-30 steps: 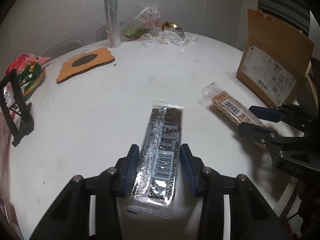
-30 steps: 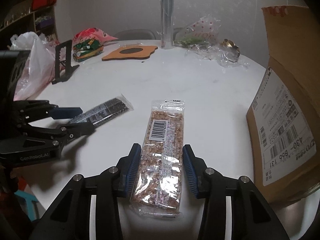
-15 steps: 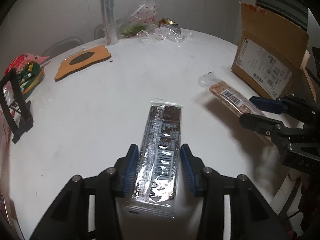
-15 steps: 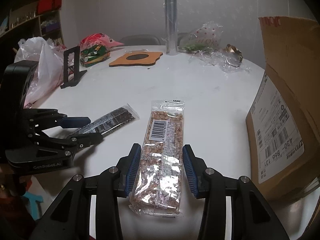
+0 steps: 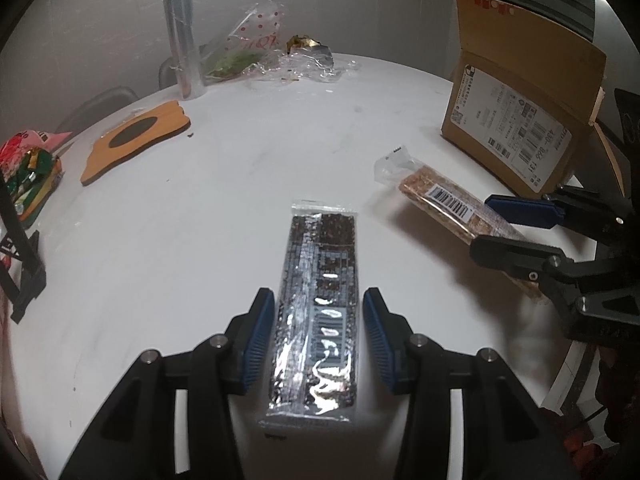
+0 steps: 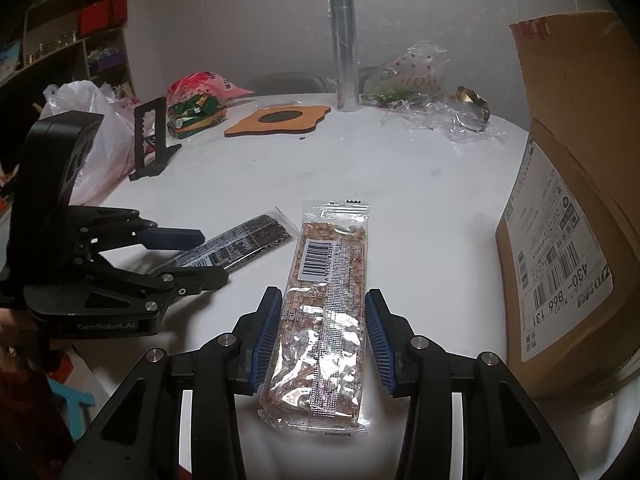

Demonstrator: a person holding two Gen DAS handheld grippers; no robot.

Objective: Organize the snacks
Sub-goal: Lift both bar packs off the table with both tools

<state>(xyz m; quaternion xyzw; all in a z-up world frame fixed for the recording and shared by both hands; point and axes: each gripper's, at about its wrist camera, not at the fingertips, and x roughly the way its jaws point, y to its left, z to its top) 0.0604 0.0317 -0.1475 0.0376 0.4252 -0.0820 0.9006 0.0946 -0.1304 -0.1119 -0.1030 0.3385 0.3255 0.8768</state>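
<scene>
A dark seeded snack bar in clear wrap sits lengthwise between the blue pads of my left gripper, which is shut on it near its close end. My right gripper is shut on a tan cereal bar with a barcode label, held the same way. Both bars hang just above the white round table. In the right wrist view the left gripper and its dark bar are at the left. In the left wrist view the right gripper and tan bar are at the right.
An open cardboard box stands at the table's right edge. Far side: an orange mat, a clear upright roll and crumpled plastic bags. At the left are a red-green snack bag, a black stand and a white plastic bag.
Both bars stay gripped. The left wrist view has rolled slightly, and the cardboard box looks a little nearer in both views. The tan bar's far end now casts a shadow on the table.
</scene>
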